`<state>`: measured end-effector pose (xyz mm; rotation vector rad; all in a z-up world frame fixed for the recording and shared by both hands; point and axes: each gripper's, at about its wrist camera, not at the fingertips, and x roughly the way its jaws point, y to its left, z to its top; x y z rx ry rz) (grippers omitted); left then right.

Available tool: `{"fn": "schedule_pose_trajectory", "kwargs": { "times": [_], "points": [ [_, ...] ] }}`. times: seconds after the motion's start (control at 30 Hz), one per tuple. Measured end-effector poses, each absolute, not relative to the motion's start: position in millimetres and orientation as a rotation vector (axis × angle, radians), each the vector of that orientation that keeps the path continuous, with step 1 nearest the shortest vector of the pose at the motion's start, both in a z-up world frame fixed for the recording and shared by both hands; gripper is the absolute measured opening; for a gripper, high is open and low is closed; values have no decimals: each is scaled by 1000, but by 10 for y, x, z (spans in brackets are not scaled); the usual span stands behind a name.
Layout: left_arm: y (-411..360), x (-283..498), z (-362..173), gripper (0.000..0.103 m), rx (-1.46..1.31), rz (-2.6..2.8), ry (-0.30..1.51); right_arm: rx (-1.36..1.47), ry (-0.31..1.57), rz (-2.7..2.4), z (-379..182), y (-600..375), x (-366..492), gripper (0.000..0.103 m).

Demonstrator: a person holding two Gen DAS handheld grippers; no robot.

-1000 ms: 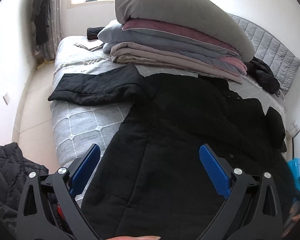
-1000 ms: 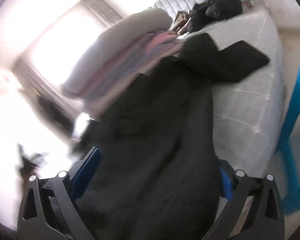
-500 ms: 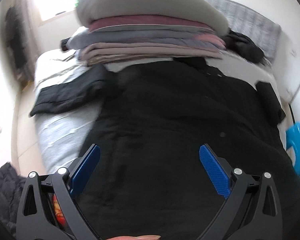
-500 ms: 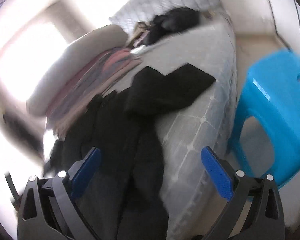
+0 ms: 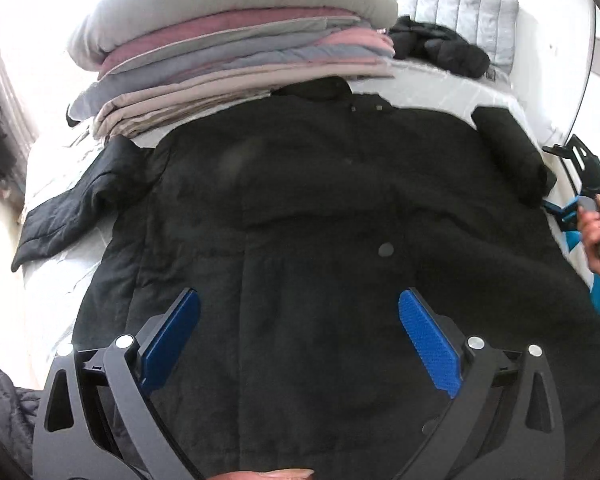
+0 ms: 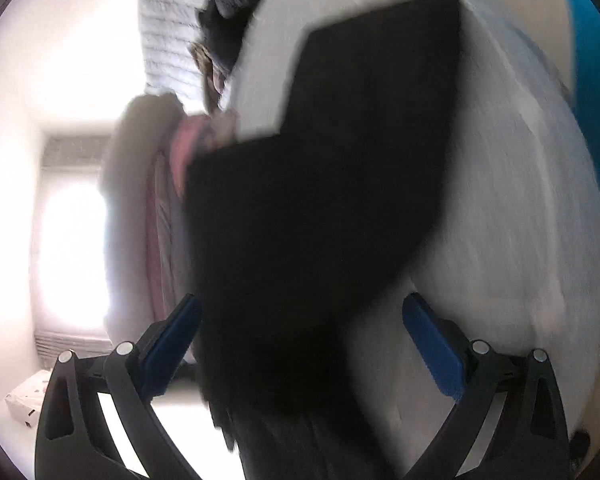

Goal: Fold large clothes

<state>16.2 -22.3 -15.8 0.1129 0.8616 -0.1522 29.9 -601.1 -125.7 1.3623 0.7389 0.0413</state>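
Note:
A large black quilted coat (image 5: 308, 216) lies spread face up on the bed, collar toward the stacked bedding, one sleeve (image 5: 76, 204) out to the left and the other sleeve (image 5: 508, 152) near the right edge. My left gripper (image 5: 298, 332) is open and empty above the coat's lower half. My right gripper (image 6: 300, 344) is open and empty, hovering close over the coat's right sleeve (image 6: 340, 180); it also shows at the right of the left wrist view (image 5: 580, 188). The right wrist view is blurred.
A stack of folded quilts and a grey pillow (image 5: 228, 48) fills the back of the bed. A black garment (image 5: 440, 46) lies by the quilted headboard. A blue plastic stool (image 6: 592, 92) stands beside the bed. Dark clothing (image 5: 4, 408) lies at lower left.
My left gripper has moved right and forward over the coat's middle. My right gripper has swung and closed in on the right sleeve. Both stayed open.

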Motion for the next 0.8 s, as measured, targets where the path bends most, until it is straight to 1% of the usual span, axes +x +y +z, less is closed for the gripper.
{"fn": "schedule_pose_trajectory", "kwargs": {
  "times": [0.03, 0.07, 0.1, 0.13, 0.17, 0.2, 0.27, 0.3, 0.4, 0.47, 0.5, 0.53, 0.57, 0.6, 0.67, 0.7, 0.77, 0.8],
  "points": [
    [-191, 175, -141, 96, 98, -151, 859, 1365, 718, 28, -1240, -6069, 327, 96],
    [-162, 204, -128, 96, 79, -153, 856, 1369, 688, 10, -1245, -6143, 348, 93],
    [-126, 221, -119, 96, 61, -152, 855, 1364, 669, -2, -1246, -6202, 373, 69],
    [-84, 237, -115, 96, 47, -148, 852, 1330, 680, -51, -1248, -6270, 387, 43],
    [-53, 258, -117, 96, 38, -142, 851, 1323, 707, -75, -1307, -6340, 401, 7],
    [-1, 286, -131, 96, 26, -130, 850, 1337, 705, -68, -1388, -6399, 412, 7],
    [79, 343, -161, 96, 6, -112, 853, 1269, 681, -83, -1295, -6443, 305, 6],
    [124, 381, -185, 96, -8, -99, 857, 1197, 650, -102, -1143, -6438, 215, 6],
    [196, 445, -227, 96, -28, -78, 855, 973, 461, -147, -497, -6400, -292, 6],
    [178, 516, -255, 96, -23, -82, 861, 920, 437, -231, -395, -6491, -543, 7],
    [150, 581, -287, 96, -15, -90, 879, 907, 464, -301, -407, -6549, -663, 10],
    [136, 619, -300, 96, -20, -95, 889, 909, 523, -378, -479, -6645, -780, 17],
    [123, 670, -310, 96, -29, -102, 902, 925, 581, -431, -559, -6737, -870, 29],
    [105, 757, -302, 96, -39, -115, 914, 928, 614, -483, -615, -6803, -1008, 35],
    [74, 917, -238, 96, -38, -127, 909, 889, 570, -585, -568, -6872, -1361, 41],
    [52, 1047, -173, 96, -30, -130, 896, 871, 519, -621, -476, -6844, -1495, 50],
    [13, 1260, -66, 96, -3, -130, 881, 831, 398, -574, -205, -6647, -1565, 58],
    [10, 1395, 12, 96, -2, -118, 876, 792, 379, -457, -82, -6516, -1404, 65]
  ]
}}
